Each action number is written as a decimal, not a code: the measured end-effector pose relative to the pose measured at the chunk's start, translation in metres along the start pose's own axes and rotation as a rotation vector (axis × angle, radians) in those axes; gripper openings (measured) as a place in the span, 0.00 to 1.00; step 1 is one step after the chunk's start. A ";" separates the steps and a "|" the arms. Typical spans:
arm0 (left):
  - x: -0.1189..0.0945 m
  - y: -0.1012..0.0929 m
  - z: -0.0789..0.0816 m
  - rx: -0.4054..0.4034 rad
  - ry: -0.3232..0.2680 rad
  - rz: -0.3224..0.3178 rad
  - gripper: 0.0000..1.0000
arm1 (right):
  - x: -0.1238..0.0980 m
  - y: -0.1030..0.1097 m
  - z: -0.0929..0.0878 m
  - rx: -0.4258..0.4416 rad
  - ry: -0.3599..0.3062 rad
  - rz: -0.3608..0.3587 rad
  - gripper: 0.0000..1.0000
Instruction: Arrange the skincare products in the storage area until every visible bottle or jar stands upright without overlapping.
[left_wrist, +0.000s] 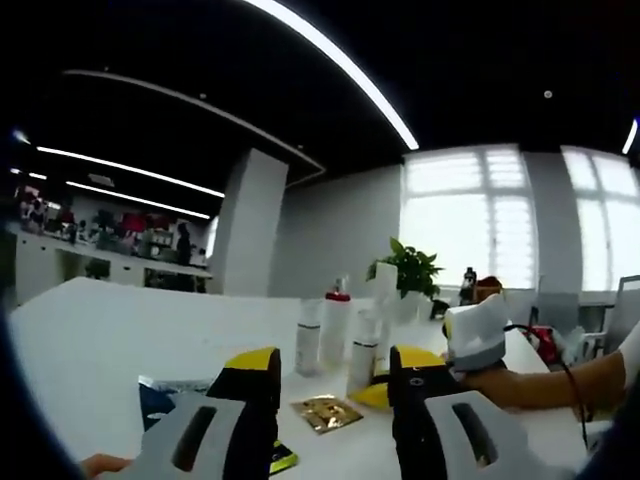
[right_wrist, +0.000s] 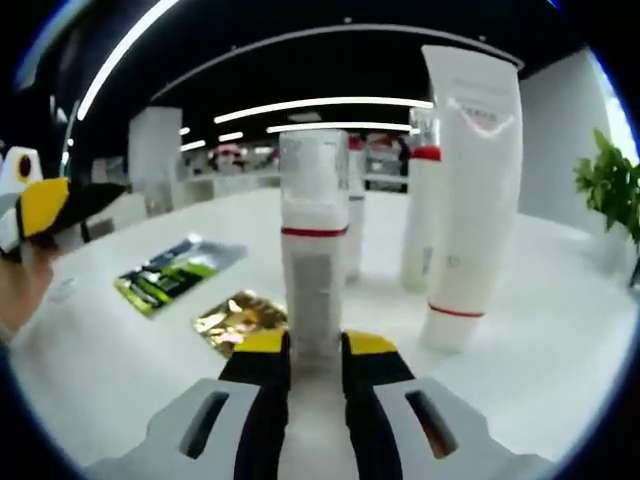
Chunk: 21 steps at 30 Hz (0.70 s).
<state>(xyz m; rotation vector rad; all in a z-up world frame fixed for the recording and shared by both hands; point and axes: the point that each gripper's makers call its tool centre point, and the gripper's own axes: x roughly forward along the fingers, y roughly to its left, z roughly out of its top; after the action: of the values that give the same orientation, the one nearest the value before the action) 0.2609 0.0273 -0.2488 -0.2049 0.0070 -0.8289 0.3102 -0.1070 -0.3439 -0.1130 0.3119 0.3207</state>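
In the right gripper view my right gripper (right_wrist: 315, 345) is shut on the lower body of a white bottle (right_wrist: 313, 270) with a red band and a clear cap, which stands upright on the white table (right_wrist: 540, 330). A tall white tube (right_wrist: 470, 190) stands on its cap to the right, and a red-capped bottle (right_wrist: 425, 210) stands behind it. In the left gripper view my left gripper (left_wrist: 332, 365) is open, nothing between its jaws, short of a row of white bottles (left_wrist: 335, 325). The right gripper (left_wrist: 475, 335) reaches in from the right there.
A gold sachet (right_wrist: 240, 315) and a green-and-black sachet (right_wrist: 175, 268) lie flat on the table left of the held bottle. The gold sachet (left_wrist: 325, 412) lies just beyond my left jaws. A potted plant (left_wrist: 410, 268) stands behind the bottles.
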 end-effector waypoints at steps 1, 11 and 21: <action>0.000 0.000 0.000 -0.001 0.001 0.000 0.44 | 0.000 0.000 0.000 0.000 -0.001 -0.002 0.19; 0.002 -0.001 -0.006 0.006 0.019 -0.001 0.44 | 0.009 -0.011 0.002 0.012 -0.017 -0.051 0.19; 0.009 -0.008 -0.022 0.051 0.079 -0.007 0.44 | 0.015 -0.012 -0.002 0.021 0.010 -0.052 0.22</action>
<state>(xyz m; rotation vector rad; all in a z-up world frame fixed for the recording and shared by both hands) 0.2590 0.0109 -0.2685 -0.1242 0.0593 -0.8430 0.3267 -0.1147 -0.3498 -0.1020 0.3220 0.2658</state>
